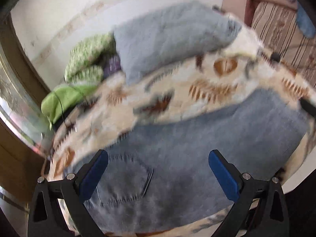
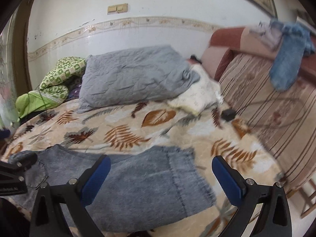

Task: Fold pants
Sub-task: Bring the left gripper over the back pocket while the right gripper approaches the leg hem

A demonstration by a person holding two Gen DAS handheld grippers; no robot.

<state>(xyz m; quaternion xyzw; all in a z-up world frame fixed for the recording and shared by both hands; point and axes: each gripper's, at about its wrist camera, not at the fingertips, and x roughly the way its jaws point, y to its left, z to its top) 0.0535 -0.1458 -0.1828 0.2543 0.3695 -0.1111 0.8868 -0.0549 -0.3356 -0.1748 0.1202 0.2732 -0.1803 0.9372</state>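
Pants (image 2: 126, 179) on bed (image 2: 126, 122); pillow (image 2: 134, 75) behind.

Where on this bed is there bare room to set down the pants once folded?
The leaf blanket lies bare between the jeans and the grey pillow. A narrower strip runs right of the jeans toward the striped sofa. The far left corner is crowded with green bedding.

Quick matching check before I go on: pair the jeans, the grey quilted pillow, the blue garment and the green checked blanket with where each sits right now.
1 jeans
2 grey quilted pillow
3 blue garment
4 green checked blanket

A draped over the sofa back
B bunched left of the pillow
C flat under both open grippers
D at the bed's far end by the wall

Pairs: 1-C, 2-D, 3-A, 4-B
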